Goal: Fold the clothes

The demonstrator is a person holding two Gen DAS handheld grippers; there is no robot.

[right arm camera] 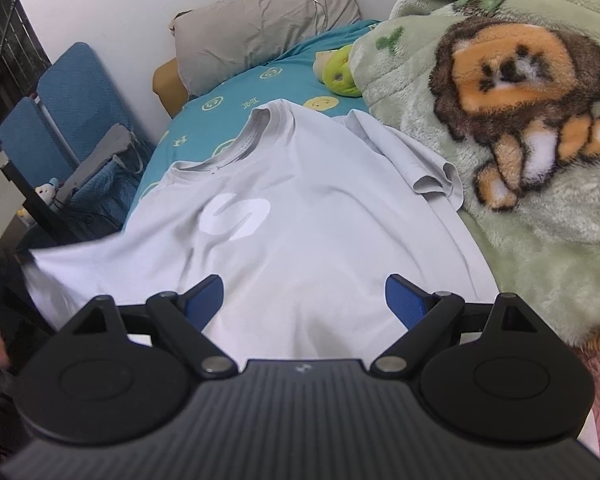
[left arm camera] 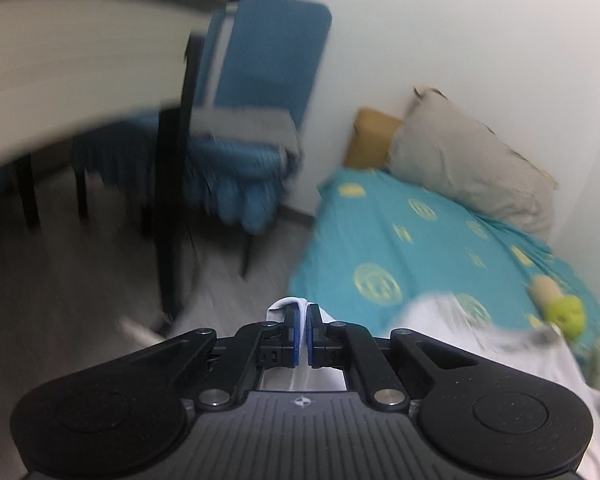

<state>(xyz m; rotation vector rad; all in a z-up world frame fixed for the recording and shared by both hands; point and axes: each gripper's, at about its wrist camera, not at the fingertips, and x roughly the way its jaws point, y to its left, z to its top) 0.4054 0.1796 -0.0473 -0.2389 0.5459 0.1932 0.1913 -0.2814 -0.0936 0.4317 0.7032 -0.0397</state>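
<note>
A pale grey T-shirt (right arm camera: pixel 300 208) with a white logo lies spread face up on the teal bed sheet (right arm camera: pixel 236 92), its collar toward the pillow. My right gripper (right arm camera: pixel 304 300) hovers over the shirt's lower part, open, with nothing between its blue pads. My left gripper (left arm camera: pixel 303 320) is shut on a fold of the shirt's white-grey cloth (left arm camera: pixel 288 303), which pokes out above the pads and trails off to the right (left arm camera: pixel 452 328). In the right wrist view the shirt's left edge (right arm camera: pixel 52 264) is pulled up and out to the left.
A grey pillow (right arm camera: pixel 260 24) leans on the wall at the head of the bed. A green fleece blanket (right arm camera: pixel 500 120) with a lion print covers the right side. A green plush toy (right arm camera: pixel 338 72) lies near it. A blue chair (left arm camera: pixel 260 92) and a dark table leg (left arm camera: pixel 172 208) stand left of the bed.
</note>
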